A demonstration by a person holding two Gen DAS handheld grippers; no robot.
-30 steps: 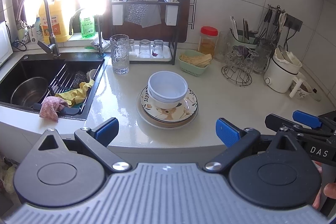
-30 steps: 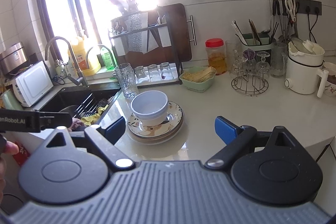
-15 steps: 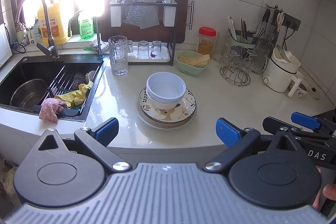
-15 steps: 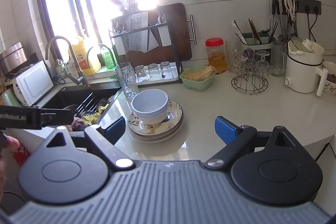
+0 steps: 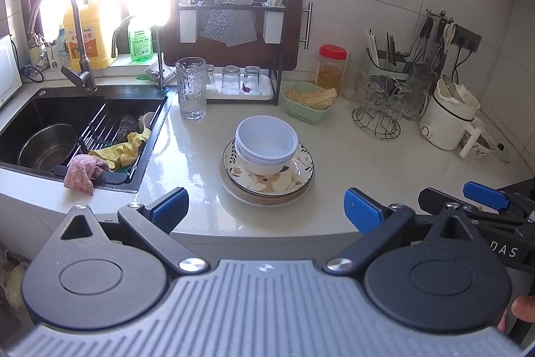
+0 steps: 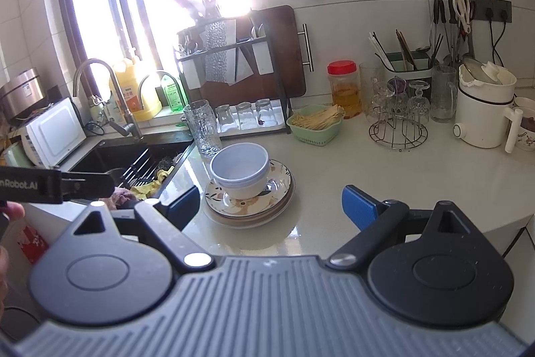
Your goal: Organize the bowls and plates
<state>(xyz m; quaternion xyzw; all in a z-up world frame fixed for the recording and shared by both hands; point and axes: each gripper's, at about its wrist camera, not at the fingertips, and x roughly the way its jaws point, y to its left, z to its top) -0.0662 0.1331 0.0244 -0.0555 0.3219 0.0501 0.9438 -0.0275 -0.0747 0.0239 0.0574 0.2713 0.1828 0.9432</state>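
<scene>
1. While both tools hang off the front edge of the bench (image 5: 384,163), the left hand-held gripper (image 5: 265,206) stands wide open with nothing between its blue pads, and the right hand-held gripper (image 6: 271,204) is equally wide and empty.
2. The nested white bowls (image 5: 265,143) sit off-centre on the stack of plates (image 5: 267,181), near the front edge of the bench, just beside the sink (image 5: 50,122).
3. The bowls look tilted toward the sink side. A pad that strikes only one rim could probably tip them further or slide them across the glazed floral plate.
4. The tall glass (image 5: 191,89) stands near the stack, toward the back edge. A wide sweep could likely knock it over.
5. Lifting the plates with the bowls on top risks the bowls rolling off, so they likely want moving first.
6. Window glare washes out the back of the bench, which may hide obstacles there.
</scene>
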